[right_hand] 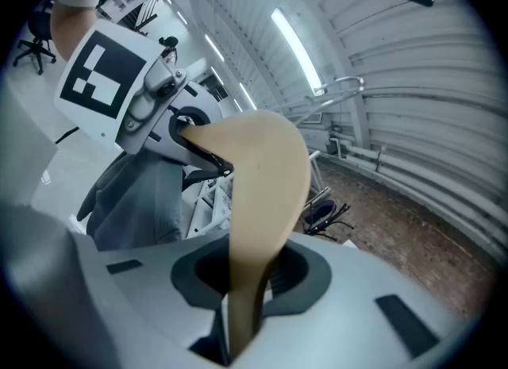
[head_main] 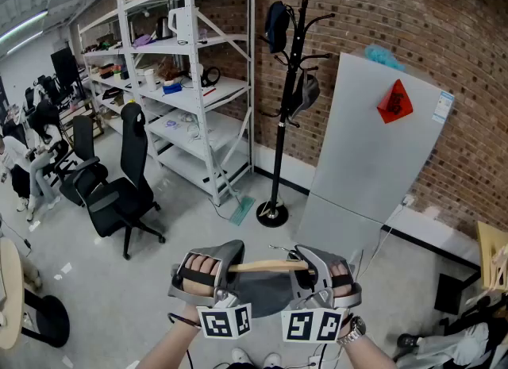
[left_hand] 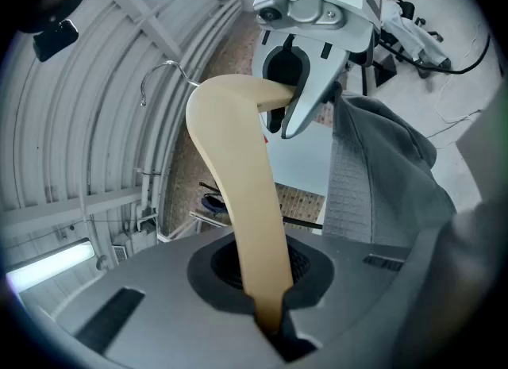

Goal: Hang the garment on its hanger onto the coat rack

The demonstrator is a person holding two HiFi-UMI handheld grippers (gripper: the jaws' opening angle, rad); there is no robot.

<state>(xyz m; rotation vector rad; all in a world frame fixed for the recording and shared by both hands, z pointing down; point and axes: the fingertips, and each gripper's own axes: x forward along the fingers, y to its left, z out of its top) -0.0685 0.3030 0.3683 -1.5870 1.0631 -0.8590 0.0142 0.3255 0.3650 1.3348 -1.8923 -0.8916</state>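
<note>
A wooden hanger [head_main: 268,266] lies level between my two grippers low in the head view, with a grey garment [head_main: 262,293] draped under it. My left gripper [head_main: 233,265] is shut on the hanger's left end and my right gripper [head_main: 306,265] is shut on its right end. In the left gripper view the hanger [left_hand: 238,193] runs from my left gripper [left_hand: 270,324] to the right gripper [left_hand: 305,101], its metal hook [left_hand: 163,70] pointing up, with the garment [left_hand: 373,169] beside it. In the right gripper view the hanger [right_hand: 266,193] is clamped in my right gripper [right_hand: 234,336]. The black coat rack [head_main: 282,105] stands ahead by the brick wall.
A bag and a dark item hang on the coat rack's upper arms. A grey fridge [head_main: 369,161] stands right of the rack, a white shelf unit [head_main: 190,82] left of it. Black office chairs [head_main: 123,193] are on the left, with seated people farther back.
</note>
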